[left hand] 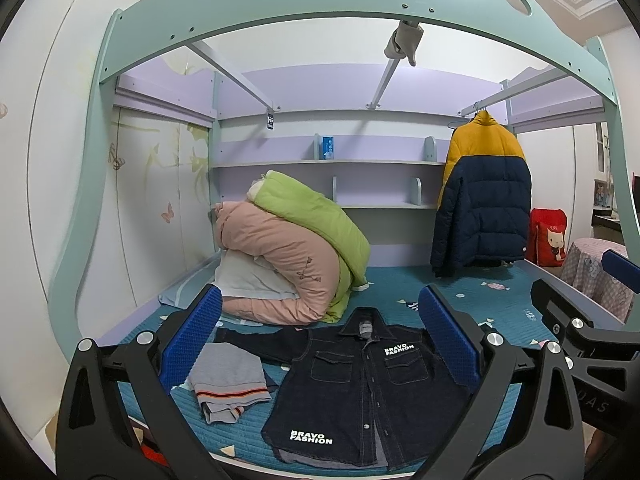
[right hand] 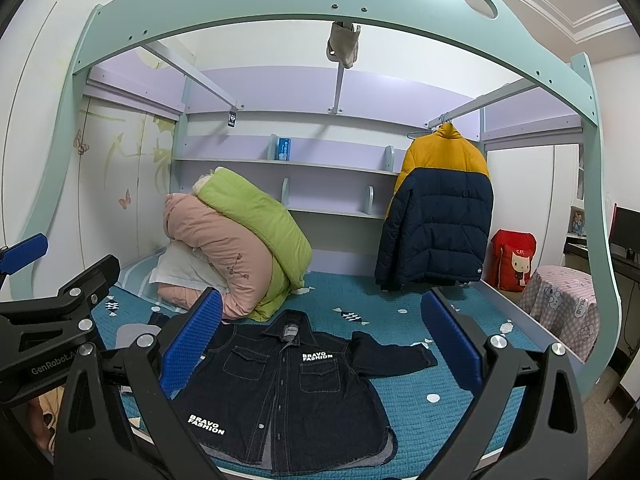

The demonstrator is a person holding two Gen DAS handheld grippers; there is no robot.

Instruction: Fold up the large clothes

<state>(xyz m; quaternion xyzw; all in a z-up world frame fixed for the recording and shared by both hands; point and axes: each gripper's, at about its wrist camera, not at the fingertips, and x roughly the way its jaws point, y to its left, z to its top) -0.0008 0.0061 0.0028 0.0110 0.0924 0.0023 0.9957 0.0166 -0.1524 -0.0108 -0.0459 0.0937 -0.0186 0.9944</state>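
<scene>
A dark denim shirt-jacket (left hand: 360, 392) printed "BRAVO FASHION" lies flat, front up, on the teal bed mattress (left hand: 500, 304), collar away from me and sleeves spread. It also shows in the right wrist view (right hand: 288, 396). My left gripper (left hand: 324, 340) is open and empty, held above the near edge of the bed. My right gripper (right hand: 320, 344) is open and empty, held above the jacket's near side. A folded grey garment (left hand: 228, 380) with orange stripes lies left of the jacket.
Rolled pink and green quilts (left hand: 296, 248) and a pillow sit at the back left. A yellow and navy puffer jacket (left hand: 484, 200) hangs at the back right, beside a red bag (left hand: 548, 236). A pink-covered stool (right hand: 564, 300) stands right of the bed. The bunk frame (left hand: 320, 4) arches overhead.
</scene>
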